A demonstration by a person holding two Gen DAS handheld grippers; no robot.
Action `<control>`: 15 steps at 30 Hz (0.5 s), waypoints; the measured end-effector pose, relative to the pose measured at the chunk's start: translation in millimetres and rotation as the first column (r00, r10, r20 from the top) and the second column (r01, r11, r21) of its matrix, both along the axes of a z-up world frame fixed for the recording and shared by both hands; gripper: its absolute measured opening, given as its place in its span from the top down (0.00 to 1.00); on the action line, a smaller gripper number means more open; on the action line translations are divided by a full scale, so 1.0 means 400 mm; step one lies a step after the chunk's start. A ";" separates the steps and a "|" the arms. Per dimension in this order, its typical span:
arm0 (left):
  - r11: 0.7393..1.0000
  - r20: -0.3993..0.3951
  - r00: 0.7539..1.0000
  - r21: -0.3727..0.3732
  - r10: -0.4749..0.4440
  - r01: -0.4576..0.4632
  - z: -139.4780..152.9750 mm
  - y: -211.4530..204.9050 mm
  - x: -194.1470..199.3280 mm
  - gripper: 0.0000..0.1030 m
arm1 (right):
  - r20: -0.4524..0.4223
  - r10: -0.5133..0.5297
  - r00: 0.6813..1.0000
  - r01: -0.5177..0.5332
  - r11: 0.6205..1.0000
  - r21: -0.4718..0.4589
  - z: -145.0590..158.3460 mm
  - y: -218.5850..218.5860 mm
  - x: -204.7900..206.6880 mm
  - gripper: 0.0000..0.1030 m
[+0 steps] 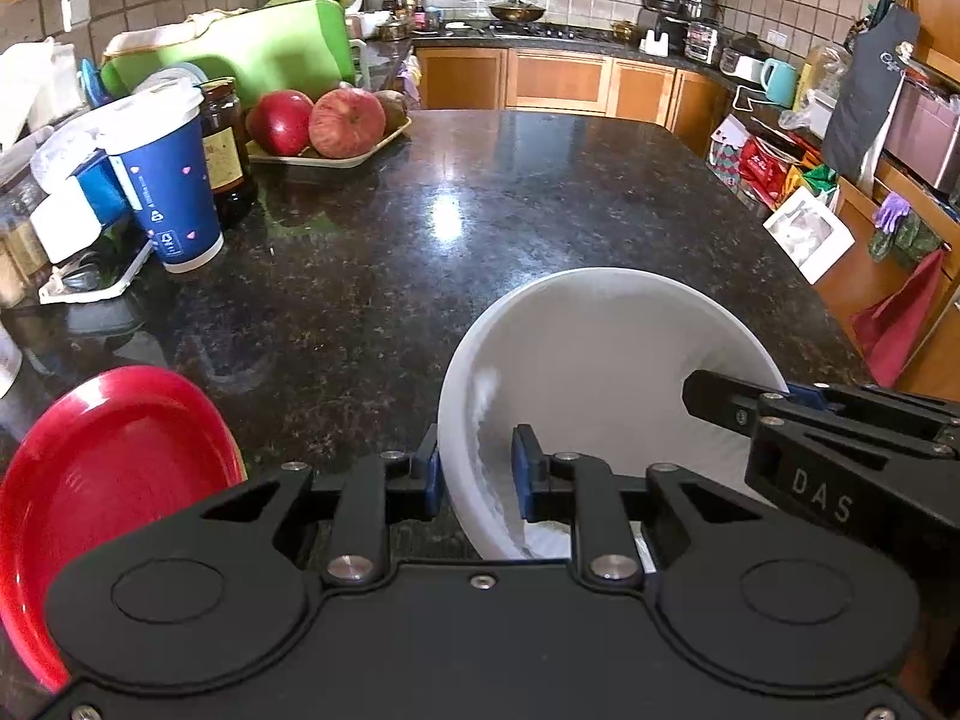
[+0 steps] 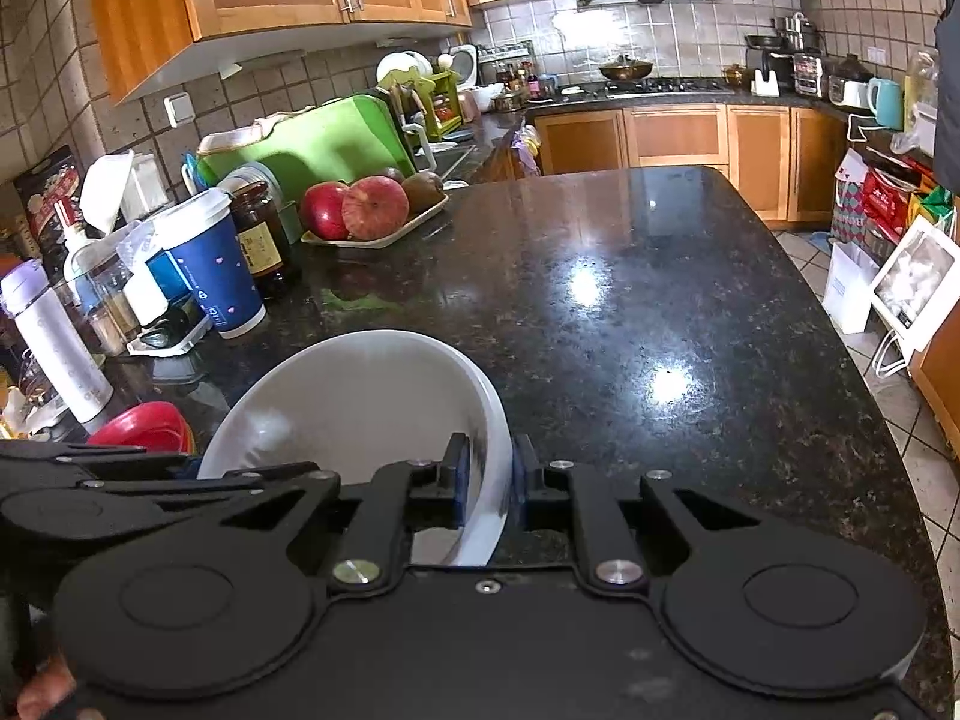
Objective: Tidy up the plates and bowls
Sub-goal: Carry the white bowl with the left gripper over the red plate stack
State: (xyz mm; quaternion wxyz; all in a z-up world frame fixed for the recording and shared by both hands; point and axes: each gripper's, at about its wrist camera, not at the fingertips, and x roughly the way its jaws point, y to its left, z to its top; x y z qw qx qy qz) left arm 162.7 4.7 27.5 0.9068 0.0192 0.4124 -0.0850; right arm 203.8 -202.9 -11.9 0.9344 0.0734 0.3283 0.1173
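Large round white plastic bowl held above the dark speckled granite surface, gripped on two opposite sides of its rim. Left gripper on the bowl's left edge, jaws pinching the rim wall, one blue pad outside and one inside. Right gripper on the bowl's right edge, jaws also pressed onto the thin rim, one pad on each side of the wall. In the left wrist view, right gripper seen as a black arm reaching over the far right rim.

Round red plastic plate lying on the surface just left of the bowl, apart from it, partly hidden behind the left gripper's body.

Farther back on the left: blue paper cup with a white lid, dark glass jar just behind it, and a pale tray with red apples. Green cutting board leaning near the tiled wall.
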 end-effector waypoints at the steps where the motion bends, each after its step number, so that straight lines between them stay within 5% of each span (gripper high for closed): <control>1: 1.000 0.002 1.000 0.001 0.005 -0.005 0.001 0.000 -0.005 0.72 | 0.002 0.005 1.000 -0.005 1.000 0.001 0.002 -0.003 -0.003 0.84; 15: 0.996 0.037 0.995 -0.014 0.092 -0.092 0.032 0.076 -0.086 0.72 | 0.043 0.099 0.994 -0.100 0.995 0.015 0.038 0.042 -0.074 0.84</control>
